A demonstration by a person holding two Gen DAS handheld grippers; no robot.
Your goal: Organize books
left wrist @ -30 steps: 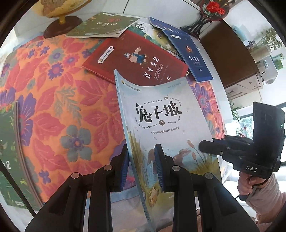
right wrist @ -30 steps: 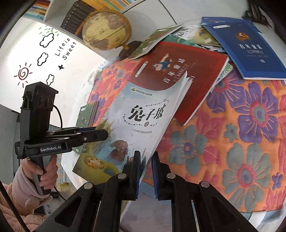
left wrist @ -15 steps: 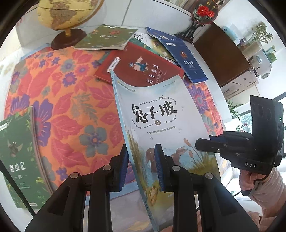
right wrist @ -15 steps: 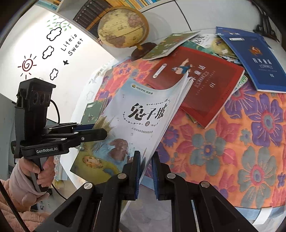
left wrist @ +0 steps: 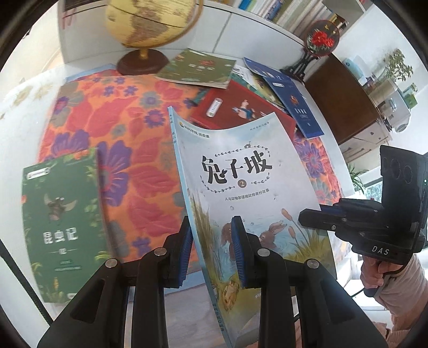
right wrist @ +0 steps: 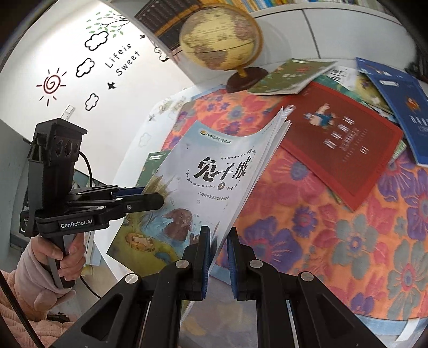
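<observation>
I hold a thin, glossy pale-blue paperback (left wrist: 240, 187) up off the table, its cover bowed into a shallow curve and printed with rabbits among reeds. My left gripper (left wrist: 211, 249) is clamped on it near the spine at the lower edge, one blue ribbed pad behind the cover and one pressed on its front. My right gripper (right wrist: 217, 257) straddles the loose page edge at the opposite lower corner; the pages fan slightly there, and the pads look close on either side, but I cannot tell whether they actually pinch the paper. Below lies a woven cloth (left wrist: 112, 139), orange with large red, purple and grey-blue flowers, soft and matte. A dark green book (left wrist: 61, 214) with an insect on the cover lies flat on the cloth to my left. Further back a red book (right wrist: 345, 144), a blue book (right wrist: 409, 107) and a green book (left wrist: 198, 67) overlap untidily, beside a globe (left wrist: 149, 24) on its round brown wooden base.
</observation>
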